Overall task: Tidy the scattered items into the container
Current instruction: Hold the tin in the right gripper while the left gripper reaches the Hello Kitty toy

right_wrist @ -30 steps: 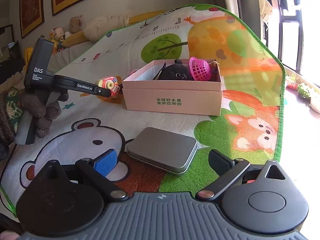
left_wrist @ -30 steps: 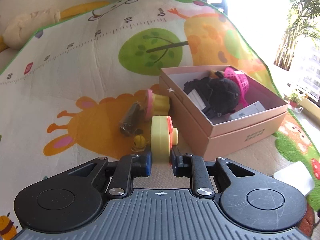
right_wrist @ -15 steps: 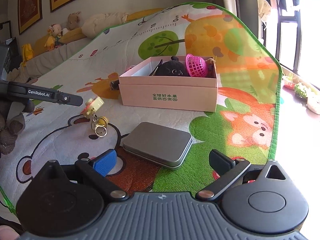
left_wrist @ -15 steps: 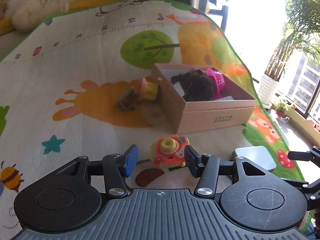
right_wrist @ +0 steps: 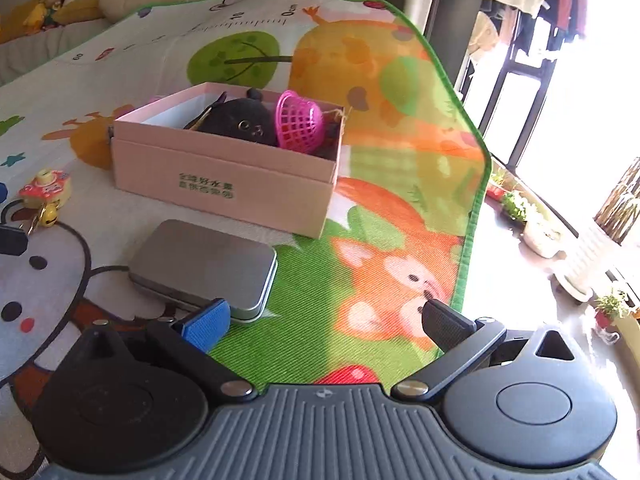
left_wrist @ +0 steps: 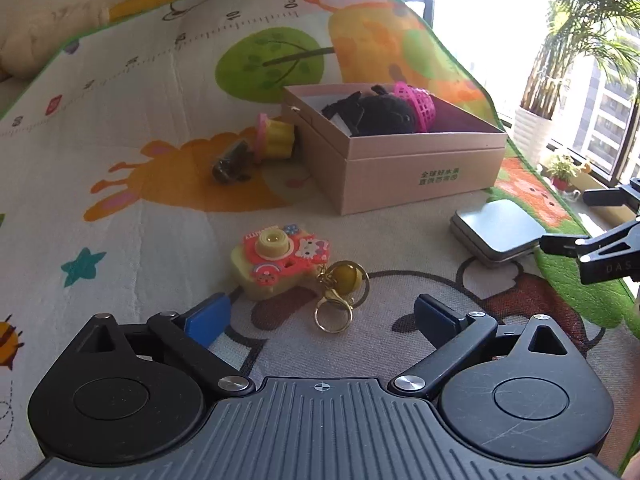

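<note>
While lying flat on the play mat, faces up with its lens toward the ceiling: camera keychain, gold clasp and ring trailing toward the left gripper. Spread wide and released, jaws just opened, nothing pressed between the pads; keychain just ahead of the blue pad, not touching. Also released and empty, right gripper, hovering over the green patch of mat with its blue pad at the near corner of the grey tin. Beyond the tin, open pink box, already containing a black plush and a pink basket. Behind the box, still on the mat: yellow cup toy and a dark wrapped item.
</note>
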{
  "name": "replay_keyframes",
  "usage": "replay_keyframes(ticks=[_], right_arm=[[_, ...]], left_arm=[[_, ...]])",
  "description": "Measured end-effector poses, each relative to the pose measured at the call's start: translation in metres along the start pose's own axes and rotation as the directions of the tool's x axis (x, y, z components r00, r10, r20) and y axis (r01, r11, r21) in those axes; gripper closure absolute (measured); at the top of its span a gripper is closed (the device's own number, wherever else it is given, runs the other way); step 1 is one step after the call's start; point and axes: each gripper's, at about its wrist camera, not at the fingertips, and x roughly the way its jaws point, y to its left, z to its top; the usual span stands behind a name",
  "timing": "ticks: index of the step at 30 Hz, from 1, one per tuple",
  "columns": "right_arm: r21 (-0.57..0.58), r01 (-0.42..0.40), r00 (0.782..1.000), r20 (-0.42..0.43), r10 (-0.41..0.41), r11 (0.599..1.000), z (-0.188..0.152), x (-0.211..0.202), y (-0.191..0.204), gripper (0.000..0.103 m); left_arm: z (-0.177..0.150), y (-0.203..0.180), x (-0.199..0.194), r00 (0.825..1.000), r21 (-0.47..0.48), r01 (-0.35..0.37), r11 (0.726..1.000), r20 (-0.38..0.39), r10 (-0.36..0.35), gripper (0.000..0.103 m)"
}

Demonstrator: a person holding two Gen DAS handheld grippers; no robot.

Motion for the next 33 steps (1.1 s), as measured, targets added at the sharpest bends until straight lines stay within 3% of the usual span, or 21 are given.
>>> replay_keyframes(ticks=[2, 4, 7, 14, 15, 19, 25, 33], right_arm=[[0.075, -0.116, 0.993, 0.022, 0.115, 0.99, 0.006, -0.007, -0.012, 0.0], [0.136, -0.23, 0.973, 0.013, 0.231, 0.964, 0.009, -0.008, -0.014, 0.0], [0.155, -0.289, 0.955, -0.019, 0.295, 0.945, 0.012, 0.002, 0.002, 0.0], [0.102, -0.237, 0.966, -0.085, 0.246, 0.966, 0.021, 0.038, 0.039, 0.002], [0.101, -0.244, 0.964, -0.085, 0.252, 0.965, 0.021, 0.039, 0.039, 0.009], [0.087, -0.307, 0.947, -0.077, 0.313, 0.948, 0.012, 0.024, 0.034, 0.01], [0.067, -0.317, 0.946, -0.045, 0.321, 0.946, -0.018, -0.005, 0.016, 0.01], [0.077, -0.311, 0.949, -0.021, 0.313, 0.947, -0.023, -0.006, 0.009, 0.007]], left_arm=[[0.002, 0.003, 0.0, 1.0, 0.029, -0.013, 0.999, 0.015, 0.013, 0.0], [0.005, 0.007, 0.002, 1.0, 0.034, -0.024, 0.999, 0.015, 0.023, 0.0], [0.009, 0.015, 0.006, 0.999, 0.006, -0.03, 1.0, 0.017, 0.03, 0.0], [0.014, 0.019, 0.012, 1.0, 0.047, -0.017, 0.999, 0.013, 0.016, 0.0], [0.016, 0.019, 0.016, 1.0, 0.058, -0.016, 0.998, 0.012, 0.015, 0.0], [0.023, 0.022, 0.03, 1.0, 0.074, -0.002, 0.997, 0.004, 0.002, 0.0], [0.022, 0.018, 0.038, 0.99, 0.003, 0.131, 0.991, -0.061, -0.131, 0.0], [0.013, -0.019, 0.026, 0.974, 0.023, 0.211, 0.977, -0.086, -0.209, 0.0]])
